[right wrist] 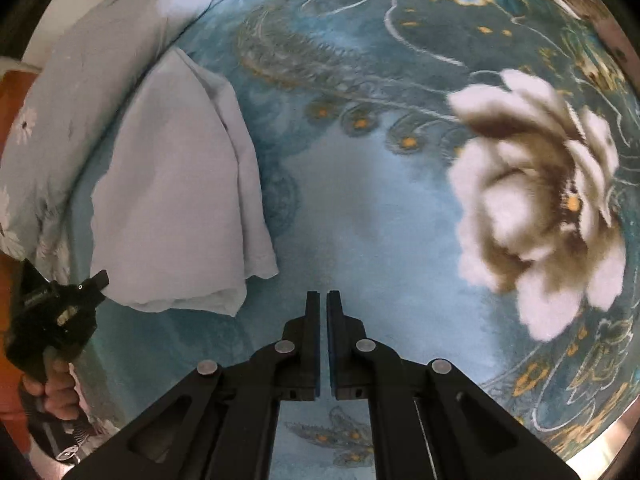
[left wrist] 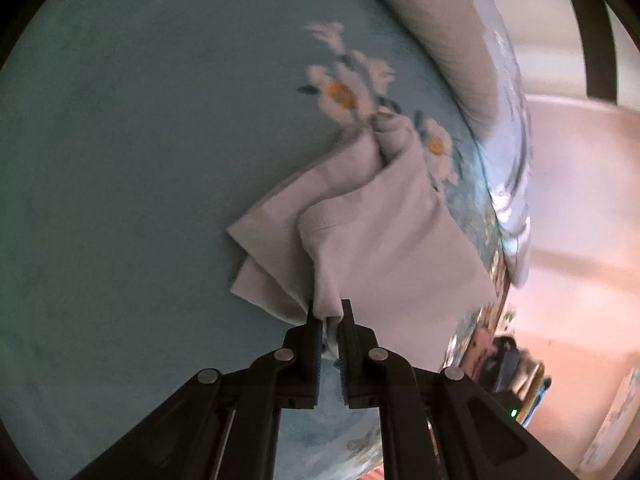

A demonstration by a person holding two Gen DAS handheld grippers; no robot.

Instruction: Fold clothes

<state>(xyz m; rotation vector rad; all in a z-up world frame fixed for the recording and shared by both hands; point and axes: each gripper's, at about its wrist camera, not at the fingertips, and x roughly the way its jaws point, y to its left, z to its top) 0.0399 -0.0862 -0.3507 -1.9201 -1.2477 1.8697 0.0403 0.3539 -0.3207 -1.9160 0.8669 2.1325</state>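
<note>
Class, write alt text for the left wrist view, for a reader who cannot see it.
The left gripper pinches an edge of a pale, partly folded garment between its black fingers. The garment lies on a light blue bedsheet printed with white daisies, and a pillow sits behind.

The folded garment (left wrist: pixel 360 216) lies on the bedsheet (left wrist: pixel 120 160), its near edge pinched between the left gripper (left wrist: pixel 329 312) jaws. A pillow (left wrist: pixel 448 52) lies beyond it. In the right wrist view, the garment is left of the closed right gripper (right wrist: pixel 323 300), apart from it.
</note>
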